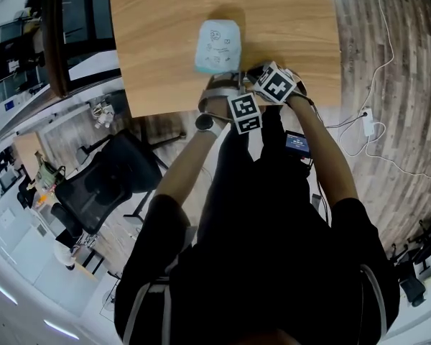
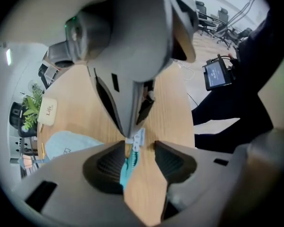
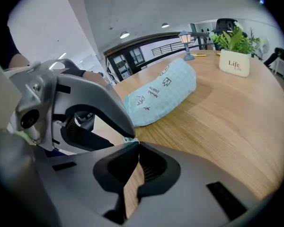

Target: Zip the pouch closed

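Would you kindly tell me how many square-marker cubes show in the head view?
2. One cube sits on the left tool at the table's near edge; the other cube, to its right, is on the right tool, which pinches the pouch's zipper pull. None seems hidden.

The left gripper (image 2: 141, 151) is holding its jaws apart above the wooden table (image 2: 168, 108), the teal zipper (image 2: 129, 164) lying between them, while the right gripper (image 2: 129, 132) is pinching the zipper pull (image 2: 138, 137).

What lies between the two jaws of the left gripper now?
The left gripper view shows the left gripper open, with the teal zipper strip of the pouch between its jaws; the shut right gripper pinches the zipper pull at the strip's top.
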Action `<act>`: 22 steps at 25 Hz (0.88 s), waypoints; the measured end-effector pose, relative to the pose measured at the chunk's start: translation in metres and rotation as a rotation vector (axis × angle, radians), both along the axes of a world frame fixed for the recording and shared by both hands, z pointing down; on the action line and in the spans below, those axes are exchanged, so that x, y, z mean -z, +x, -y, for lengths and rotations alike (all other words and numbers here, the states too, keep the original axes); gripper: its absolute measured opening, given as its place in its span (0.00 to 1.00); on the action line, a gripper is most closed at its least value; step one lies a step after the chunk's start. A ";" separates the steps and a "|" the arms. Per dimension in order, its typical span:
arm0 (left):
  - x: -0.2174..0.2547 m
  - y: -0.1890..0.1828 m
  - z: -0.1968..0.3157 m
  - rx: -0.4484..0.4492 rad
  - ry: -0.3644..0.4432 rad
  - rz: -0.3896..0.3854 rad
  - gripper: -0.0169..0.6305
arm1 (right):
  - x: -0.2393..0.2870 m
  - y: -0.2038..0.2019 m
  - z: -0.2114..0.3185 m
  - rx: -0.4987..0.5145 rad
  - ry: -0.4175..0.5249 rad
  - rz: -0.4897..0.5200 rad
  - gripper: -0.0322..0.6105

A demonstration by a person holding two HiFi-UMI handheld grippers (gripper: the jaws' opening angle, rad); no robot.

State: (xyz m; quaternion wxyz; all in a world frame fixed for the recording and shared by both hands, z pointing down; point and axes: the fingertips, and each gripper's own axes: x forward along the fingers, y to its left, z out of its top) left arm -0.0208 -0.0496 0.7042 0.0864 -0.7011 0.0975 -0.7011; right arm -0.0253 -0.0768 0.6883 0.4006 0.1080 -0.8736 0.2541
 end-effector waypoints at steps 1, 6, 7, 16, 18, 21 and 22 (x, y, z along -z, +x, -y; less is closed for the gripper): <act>0.000 0.000 -0.001 -0.007 0.000 0.006 0.32 | 0.000 0.000 0.000 0.000 -0.002 0.000 0.08; -0.001 0.002 -0.004 -0.050 -0.021 0.046 0.29 | 0.001 0.000 -0.001 -0.002 -0.017 0.003 0.08; -0.002 0.001 -0.005 -0.050 -0.031 0.048 0.29 | 0.001 -0.001 -0.001 -0.003 -0.020 0.004 0.08; 0.001 -0.001 0.001 0.023 0.024 -0.023 0.09 | 0.001 0.000 0.000 0.009 0.035 -0.002 0.08; 0.001 -0.001 0.001 0.038 0.020 -0.029 0.09 | 0.000 0.000 0.001 0.009 0.034 -0.002 0.08; 0.003 0.000 0.001 0.060 0.017 -0.064 0.08 | 0.001 0.001 -0.001 0.001 0.026 -0.001 0.08; 0.004 0.000 -0.001 0.066 0.017 -0.080 0.08 | 0.002 0.002 -0.003 -0.008 0.013 0.004 0.08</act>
